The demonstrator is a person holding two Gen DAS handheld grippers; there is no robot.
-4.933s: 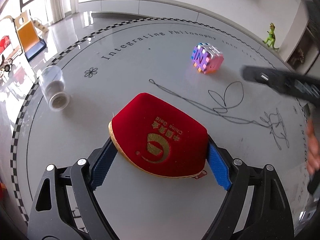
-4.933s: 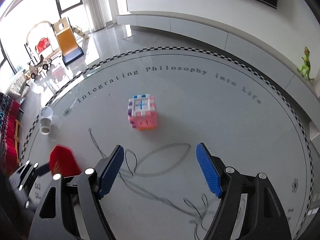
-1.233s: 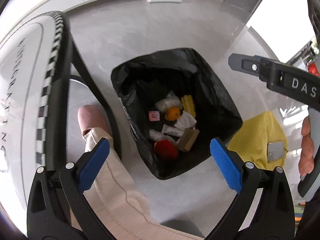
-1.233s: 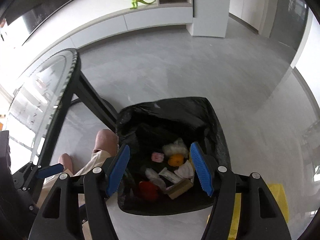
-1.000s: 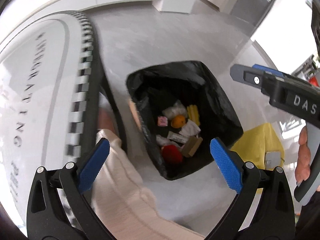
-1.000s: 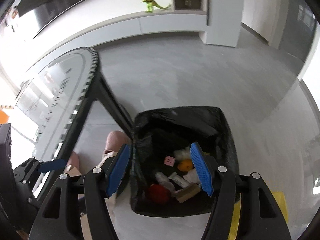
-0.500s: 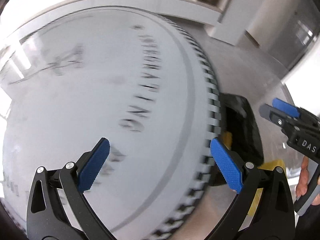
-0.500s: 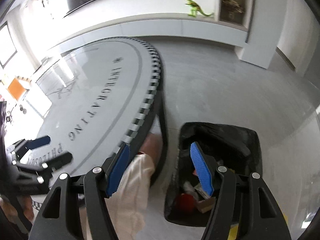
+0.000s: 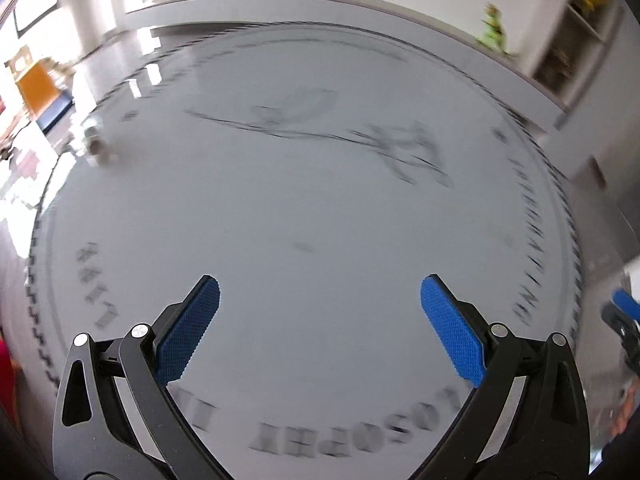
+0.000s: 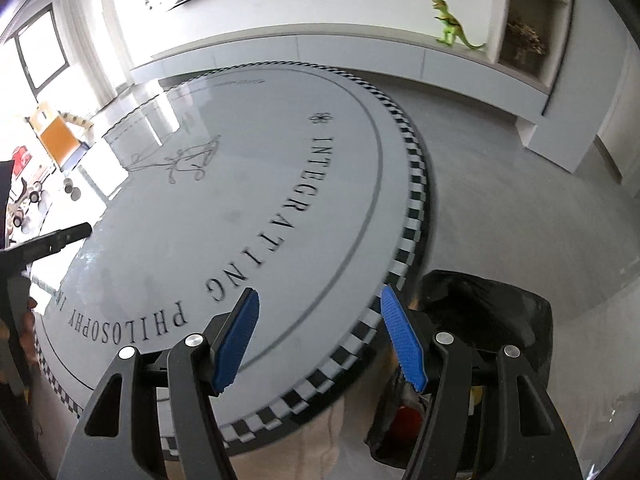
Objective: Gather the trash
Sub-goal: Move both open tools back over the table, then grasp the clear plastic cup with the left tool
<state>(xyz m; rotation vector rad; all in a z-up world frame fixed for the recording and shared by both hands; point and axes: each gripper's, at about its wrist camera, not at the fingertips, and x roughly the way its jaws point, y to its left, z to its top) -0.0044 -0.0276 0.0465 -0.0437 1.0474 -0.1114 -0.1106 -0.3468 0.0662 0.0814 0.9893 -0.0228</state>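
Left gripper spread wide, empty, over table. Right gripper half open, empty, at table's near-right edge. Remaining cup lies far left; left gripper nearer. Bin down right

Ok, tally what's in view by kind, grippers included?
Grippers: 2 (left gripper, right gripper, fingers apart, nothing held)
Round table: 1
Black-lined bin: 1
Green dinosaur toy: 1
Clear cup: 1
Total: 6
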